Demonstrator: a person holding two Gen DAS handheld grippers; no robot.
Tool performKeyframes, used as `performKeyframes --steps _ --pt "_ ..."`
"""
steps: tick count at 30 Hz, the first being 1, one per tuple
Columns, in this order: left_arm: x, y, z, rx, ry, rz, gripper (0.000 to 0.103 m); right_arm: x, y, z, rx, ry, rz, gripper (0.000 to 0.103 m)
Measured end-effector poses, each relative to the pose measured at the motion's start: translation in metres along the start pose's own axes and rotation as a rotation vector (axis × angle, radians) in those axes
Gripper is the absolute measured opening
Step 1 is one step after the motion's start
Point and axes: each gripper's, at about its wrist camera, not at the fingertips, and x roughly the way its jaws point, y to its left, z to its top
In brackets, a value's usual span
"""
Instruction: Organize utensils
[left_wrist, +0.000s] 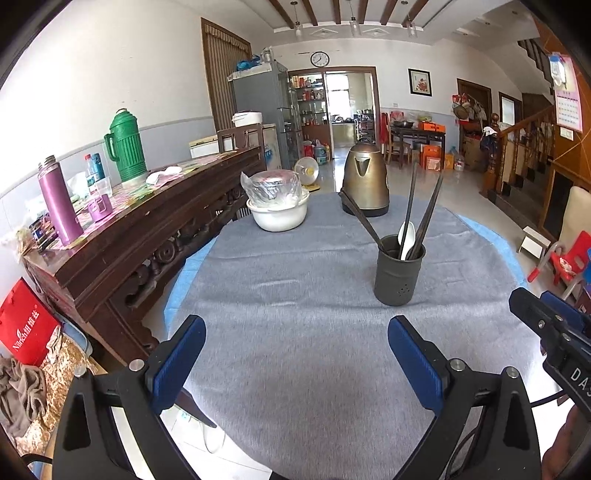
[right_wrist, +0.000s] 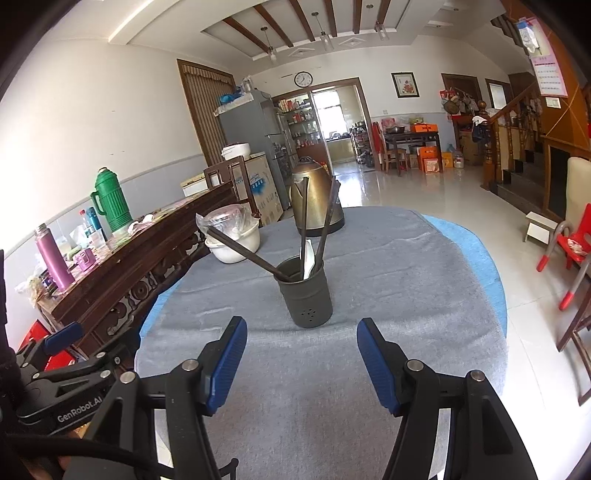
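Utensil holder (right_wrist: 305, 294) upright on cloth, holds chopsticks (right_wrist: 304, 221), white spoon (right_wrist: 308, 259); both grippers' jaws open, empty.

Grey-clothed table (left_wrist: 295, 295), utensil holder (left_wrist: 399, 276), kettle (left_wrist: 365, 181), bowl (left_wrist: 277, 218)

Utensil ends hidden inside holder (right_wrist: 305, 295); bowl (left_wrist: 277, 216) contents blurred under plastic; tabletop (left_wrist: 295, 369) near edge cut off.

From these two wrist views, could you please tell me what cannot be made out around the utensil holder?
- Lower ends of the chopsticks and white spoon: both views, hidden by the utensil holder wall.
- Bowl contents: left wrist view, blurred by plastic wrap.
- Table near edge: hidden by the left hand-held gripper.
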Motion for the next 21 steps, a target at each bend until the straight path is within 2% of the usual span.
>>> performKeyframes --steps 8,21 --pt "-0.011 0.008 -0.005 0.001 -0.010 0.020 0.099 -0.003 0.002 -0.006 0.028 0.012 0.009 0.066" --pt "-0.009 0.014 -0.005 -0.014 -0.006 0.025 0.099 0.004 0.016 -0.011 0.003 0.037 0.016 0.066"
